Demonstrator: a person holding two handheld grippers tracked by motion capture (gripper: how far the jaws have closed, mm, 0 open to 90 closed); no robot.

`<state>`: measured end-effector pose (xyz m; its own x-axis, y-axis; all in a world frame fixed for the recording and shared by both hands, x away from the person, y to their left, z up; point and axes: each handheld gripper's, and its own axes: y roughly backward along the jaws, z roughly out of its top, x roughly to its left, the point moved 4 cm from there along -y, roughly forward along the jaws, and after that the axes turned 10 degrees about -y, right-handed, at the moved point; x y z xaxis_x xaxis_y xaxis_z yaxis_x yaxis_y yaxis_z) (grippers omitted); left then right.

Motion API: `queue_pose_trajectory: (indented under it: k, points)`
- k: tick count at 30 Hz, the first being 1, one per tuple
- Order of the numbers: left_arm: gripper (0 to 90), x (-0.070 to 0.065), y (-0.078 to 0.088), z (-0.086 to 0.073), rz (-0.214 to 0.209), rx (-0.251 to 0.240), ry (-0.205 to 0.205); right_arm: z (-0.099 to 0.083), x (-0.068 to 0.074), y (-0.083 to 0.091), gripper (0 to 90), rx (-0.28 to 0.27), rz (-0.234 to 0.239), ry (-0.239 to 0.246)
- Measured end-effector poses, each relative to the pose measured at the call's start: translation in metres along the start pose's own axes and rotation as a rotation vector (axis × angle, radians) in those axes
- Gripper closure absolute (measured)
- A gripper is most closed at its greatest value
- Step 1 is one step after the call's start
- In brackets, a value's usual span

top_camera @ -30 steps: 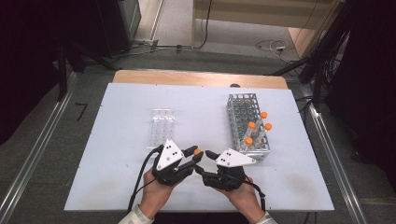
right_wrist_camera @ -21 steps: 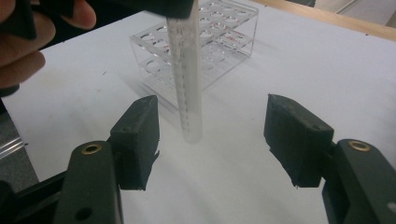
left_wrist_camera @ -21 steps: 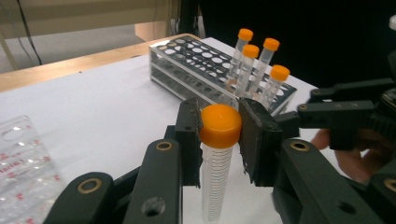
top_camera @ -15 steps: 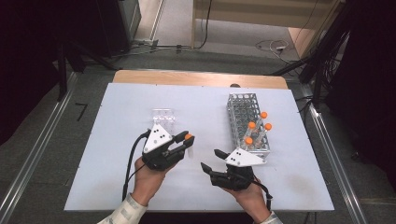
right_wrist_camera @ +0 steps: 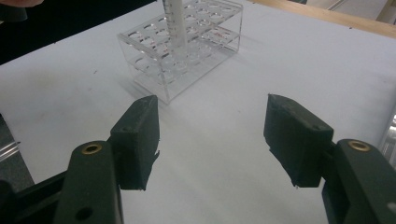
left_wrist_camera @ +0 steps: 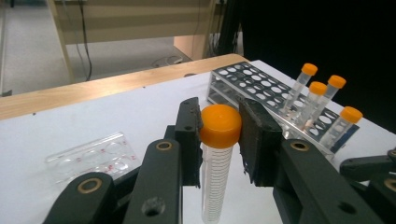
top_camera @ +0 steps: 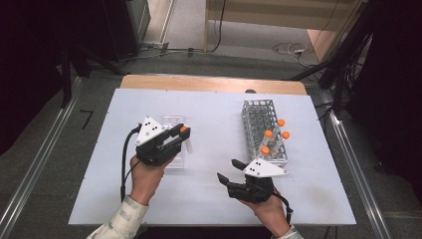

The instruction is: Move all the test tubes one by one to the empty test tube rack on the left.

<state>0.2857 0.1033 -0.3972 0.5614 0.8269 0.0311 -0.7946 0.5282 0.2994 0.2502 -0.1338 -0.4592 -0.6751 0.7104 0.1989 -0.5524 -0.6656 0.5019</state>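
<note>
My left gripper is shut on a clear graduated tube with an orange cap, gripped just below the cap and held upright. It hangs over the clear plastic rack. In the right gripper view the tube reaches down to the rack's top holes; whether it sits in one I cannot tell. My right gripper stands open and holds nothing, low over the white table, near the front.
A metal wire rack stands at the right and holds several orange-capped tubes at its near end. The white table top ends in a wooden strip at the back. Cables lie on the floor beyond.
My left gripper has carried the tube away from beside the right gripper, leftward and farther back, over the clear rack. The right gripper has stayed about where it was.
</note>
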Motion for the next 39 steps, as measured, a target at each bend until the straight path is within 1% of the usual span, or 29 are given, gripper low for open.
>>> queue_pose_trajectory:
  k: [7, 12, 21, 29, 32, 39]
  points:
    - [70.1, 0.01, 0.001, -0.001, 0.033, 0.003, 0.002, 0.0, 0.0, -0.001, 34.3, 0.002, 0.002, -0.002]
    - [70.1, 0.014, 0.001, -0.001, 0.054, 0.004, -0.003, 0.0, 0.0, 0.0, 34.3, 0.001, 0.001, -0.004]
    - [70.1, 0.022, 0.001, -0.002, 0.08, 0.006, 0.002, 0.0, 0.0, 0.0, 34.4, 0.0, 0.004, -0.007]
    - [70.2, 0.027, -0.002, -0.004, 0.092, 0.017, 0.007, 0.0, -0.001, 0.001, 34.6, -0.001, 0.003, -0.01]
    - [70.1, 0.028, -0.002, -0.004, 0.096, 0.014, 0.008, 0.0, -0.001, 0.001, 34.6, 0.0, 0.005, -0.011]
    - [70.1, 0.028, -0.004, -0.009, 0.103, 0.029, -0.005, 0.0, -0.001, 0.001, 34.6, 0.001, 0.003, -0.01]
